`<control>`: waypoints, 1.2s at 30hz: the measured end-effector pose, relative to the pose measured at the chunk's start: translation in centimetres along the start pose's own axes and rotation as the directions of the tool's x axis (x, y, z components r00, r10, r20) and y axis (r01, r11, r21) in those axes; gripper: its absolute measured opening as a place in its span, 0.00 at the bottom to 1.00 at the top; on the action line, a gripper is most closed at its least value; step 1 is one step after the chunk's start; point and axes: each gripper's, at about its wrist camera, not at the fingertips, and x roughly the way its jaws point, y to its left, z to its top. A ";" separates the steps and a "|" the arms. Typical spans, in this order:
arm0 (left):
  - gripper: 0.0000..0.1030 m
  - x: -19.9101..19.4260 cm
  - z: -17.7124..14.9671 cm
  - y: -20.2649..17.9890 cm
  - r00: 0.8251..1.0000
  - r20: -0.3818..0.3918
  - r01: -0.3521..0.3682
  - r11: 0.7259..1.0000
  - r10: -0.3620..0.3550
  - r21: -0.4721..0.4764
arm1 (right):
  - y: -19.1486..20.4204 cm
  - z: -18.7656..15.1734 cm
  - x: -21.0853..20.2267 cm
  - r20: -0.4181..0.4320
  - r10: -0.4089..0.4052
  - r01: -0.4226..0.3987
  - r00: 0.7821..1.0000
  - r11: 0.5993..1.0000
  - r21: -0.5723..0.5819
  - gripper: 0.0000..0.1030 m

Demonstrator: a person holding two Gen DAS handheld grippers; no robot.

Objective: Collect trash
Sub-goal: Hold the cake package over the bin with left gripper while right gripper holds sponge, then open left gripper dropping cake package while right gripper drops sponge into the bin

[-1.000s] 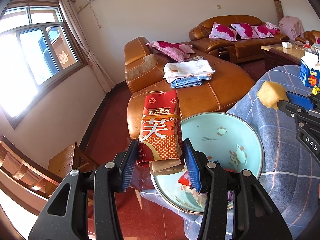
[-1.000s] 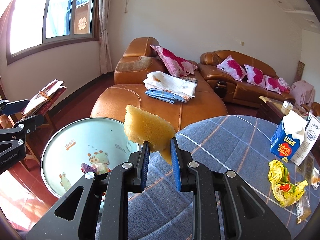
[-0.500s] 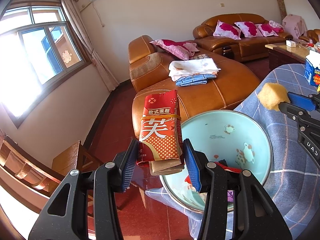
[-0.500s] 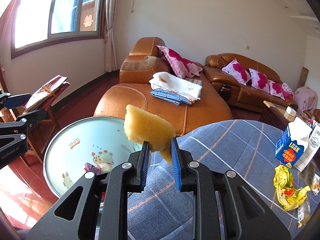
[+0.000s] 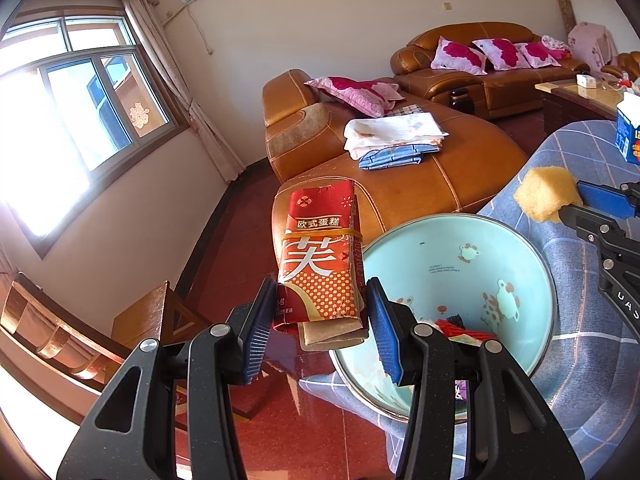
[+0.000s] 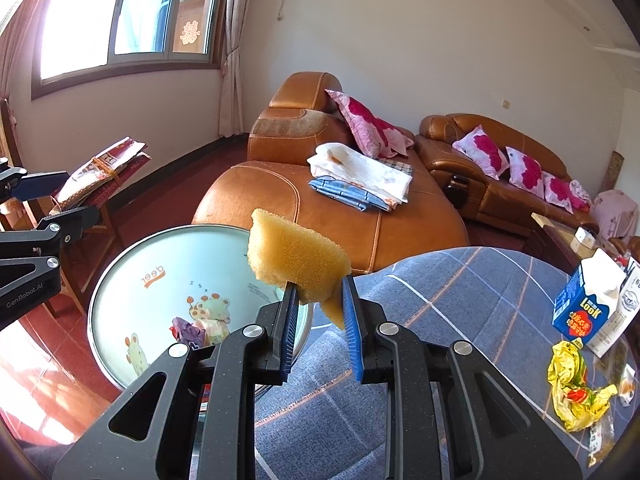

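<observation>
Basin (image 5: pixel 460 248) contents: partly hidden behind the left gripper's (image 5: pixel 320 316) right finger.
Blue carton (image 5: pixel 630 136): cut off by the frame edge, right of the basin.
Clear wrappers (image 6: pixel 600 436): print too small to read, far right of the basin.

flattened red snack packet (image 5: pixel 320 264) held upright, yellow sponge (image 6: pixel 296 266) pinched aloft

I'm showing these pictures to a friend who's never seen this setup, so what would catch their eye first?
Probably the red packet bound with a rubber band, clamped in the left gripper just left of the pale blue basin. Next, the yellow sponge pinched in the right gripper above the checked tablecloth. The basin, at the table's edge, already holds some scraps, and a crumpled yellow wrapper lies far right.
</observation>
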 end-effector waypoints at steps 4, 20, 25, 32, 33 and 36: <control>0.45 0.2 0.0 0.1 1.000 -0.003 -0.001 1.000 0.001 0.001 | 0.3 0.0 0.1 -0.007 0.002 -0.003 1.000 1.000 -0.013 0.22; 0.45 0.6 -0.4 0.1 1.000 -0.015 0.013 1.000 -0.013 0.019 | 1.1 0.0 0.2 -0.013 0.023 -0.023 1.000 0.998 -0.055 0.23; 0.45 0.6 -0.4 0.2 0.999 -0.019 0.031 0.999 -0.031 0.016 | 1.2 0.0 0.2 -0.014 0.038 -0.039 0.999 0.997 -0.064 0.25; 0.50 0.5 -0.4 -0.1 0.998 -0.012 0.060 0.998 -0.060 0.032 | 1.1 0.0 0.0 -0.003 0.043 -0.043 0.999 0.997 -0.061 0.34; 0.50 0.5 -0.4 -0.1 0.998 -0.015 0.064 0.997 -0.064 0.030 | 1.1 0.0 0.1 -0.004 0.042 -0.042 0.999 0.997 -0.060 0.34; 0.51 0.6 -0.6 -0.1 0.998 -0.020 0.065 0.997 -0.064 0.030 | 0.9 0.1 0.1 -0.002 0.039 -0.039 0.999 0.998 -0.052 0.37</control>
